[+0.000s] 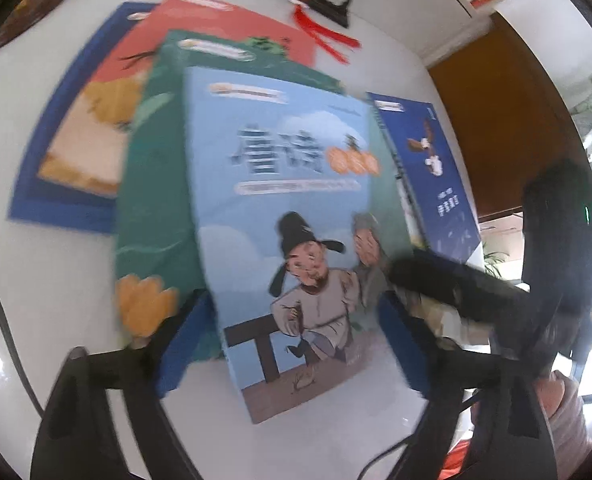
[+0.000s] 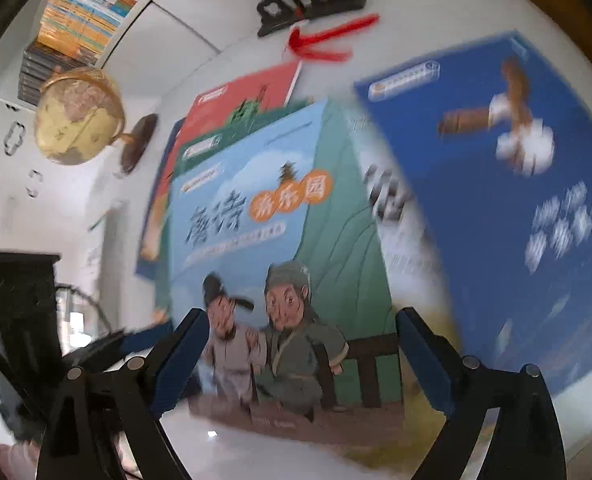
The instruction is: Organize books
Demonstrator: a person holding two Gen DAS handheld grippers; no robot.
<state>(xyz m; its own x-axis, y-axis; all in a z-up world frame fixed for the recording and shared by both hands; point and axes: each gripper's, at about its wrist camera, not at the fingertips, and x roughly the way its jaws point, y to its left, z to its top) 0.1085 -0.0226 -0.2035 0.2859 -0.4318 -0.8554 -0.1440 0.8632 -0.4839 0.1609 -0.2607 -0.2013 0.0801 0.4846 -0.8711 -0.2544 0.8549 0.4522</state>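
books: five [image 1: 287,208] | left tongs [image 1: 296,344] released | right tongs [image 2: 302,354] released

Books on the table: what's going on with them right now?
A person holds a tool in each hand over a loose, fanned pile of picture books on the white table. The light blue book lies on top, over a green book, a red book and a dark blue one at the bottom. Another blue book lies off to the side. The left tool and right tool are open, gripping nothing.
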